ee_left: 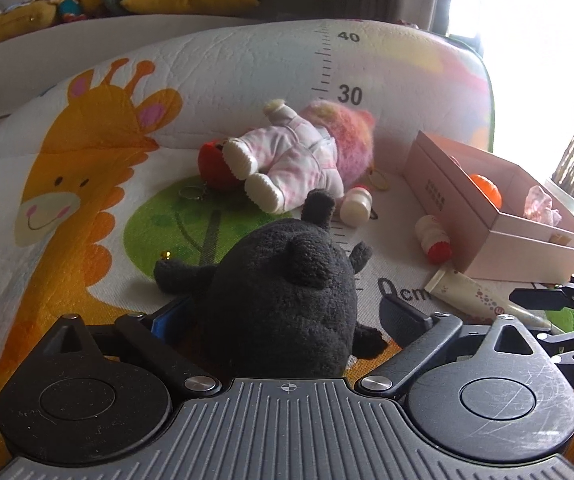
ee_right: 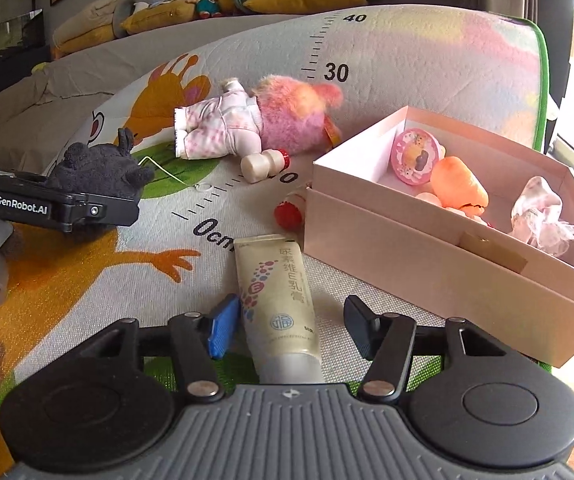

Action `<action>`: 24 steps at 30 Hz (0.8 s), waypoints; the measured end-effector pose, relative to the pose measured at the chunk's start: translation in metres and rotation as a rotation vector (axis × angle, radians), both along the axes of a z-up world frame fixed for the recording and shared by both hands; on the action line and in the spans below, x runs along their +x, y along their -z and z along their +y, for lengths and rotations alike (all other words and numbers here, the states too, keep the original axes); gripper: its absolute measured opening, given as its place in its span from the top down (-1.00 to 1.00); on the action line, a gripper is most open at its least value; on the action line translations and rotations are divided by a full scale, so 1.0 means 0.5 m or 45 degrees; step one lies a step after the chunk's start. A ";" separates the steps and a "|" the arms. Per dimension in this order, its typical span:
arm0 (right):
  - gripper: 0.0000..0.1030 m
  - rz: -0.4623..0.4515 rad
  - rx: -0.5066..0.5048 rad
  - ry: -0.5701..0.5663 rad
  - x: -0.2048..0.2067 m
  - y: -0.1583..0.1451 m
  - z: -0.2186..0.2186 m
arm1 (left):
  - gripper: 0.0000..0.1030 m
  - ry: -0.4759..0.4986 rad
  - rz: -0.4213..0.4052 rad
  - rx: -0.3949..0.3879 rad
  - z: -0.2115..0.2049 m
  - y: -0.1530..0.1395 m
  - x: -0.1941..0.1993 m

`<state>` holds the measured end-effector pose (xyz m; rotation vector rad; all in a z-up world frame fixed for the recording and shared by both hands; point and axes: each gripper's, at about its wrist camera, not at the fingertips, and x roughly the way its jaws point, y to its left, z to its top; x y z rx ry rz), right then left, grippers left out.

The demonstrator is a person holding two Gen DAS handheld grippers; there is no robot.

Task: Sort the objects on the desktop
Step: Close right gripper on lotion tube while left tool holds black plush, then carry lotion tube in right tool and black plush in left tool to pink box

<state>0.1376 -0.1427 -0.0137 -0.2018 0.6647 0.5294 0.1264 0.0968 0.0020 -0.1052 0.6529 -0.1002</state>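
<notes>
1. The printed foam play mat with giraffe and ruler marks (ee_right: 387, 60) carried everything; no tabletop showed under it
2. The pale pink open cardboard box (ee_right: 427, 248) sat at the right of the mat and already held a round pink toy, an orange carrot-shaped toy (ee_right: 461, 188) and a crumpled clear wrapper (ee_right: 543, 212)
3. The pink furry doll in pink-and-white checked clothes (ee_left: 299, 152) lay on its side mid-mat, well apart from both tools, legs toward the left
4. The dark grey plush toy with small ears (ee_left: 283, 292) sat between the fingers of the left tool (ee_left: 287, 320); the fingers pressed against its flanks, so I judged it gripped, ears pointing away from the camera
5. The cream squeeze tube with red and blue dots (ee_right: 277, 300) lay flat on the mat, straight ahead of the right tool (ee_right: 287, 328), its long axis running along the tool's line of sight: the cap end under the tool body, the crimped end pointing away, just short of the box's near corner. The right tool stood wide, a finger on either side of the tube, neither one clearly touching. The right hand was plainly the nearer one; closing would pinch across the short axis
6. Two small white bottles with red caps (ee_left: 433, 240) lay on their sides between the doll and the box
</notes>
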 end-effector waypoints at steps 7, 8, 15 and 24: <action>0.27 -0.027 -0.005 -0.019 -0.032 -0.001 -0.008 | -0.40 0.044 0.013 0.033 -0.036 -0.006 -0.008; 0.27 -0.025 0.002 -0.017 -0.037 -0.001 -0.013 | -0.40 0.063 0.011 0.038 -0.046 -0.009 -0.013; 0.28 -0.051 0.000 0.061 -0.089 -0.003 -0.060 | -0.40 0.183 0.000 0.041 -0.127 -0.020 -0.052; 0.28 -0.085 0.016 0.215 -0.184 -0.014 -0.149 | -0.41 0.346 -0.012 0.020 -0.227 -0.033 -0.110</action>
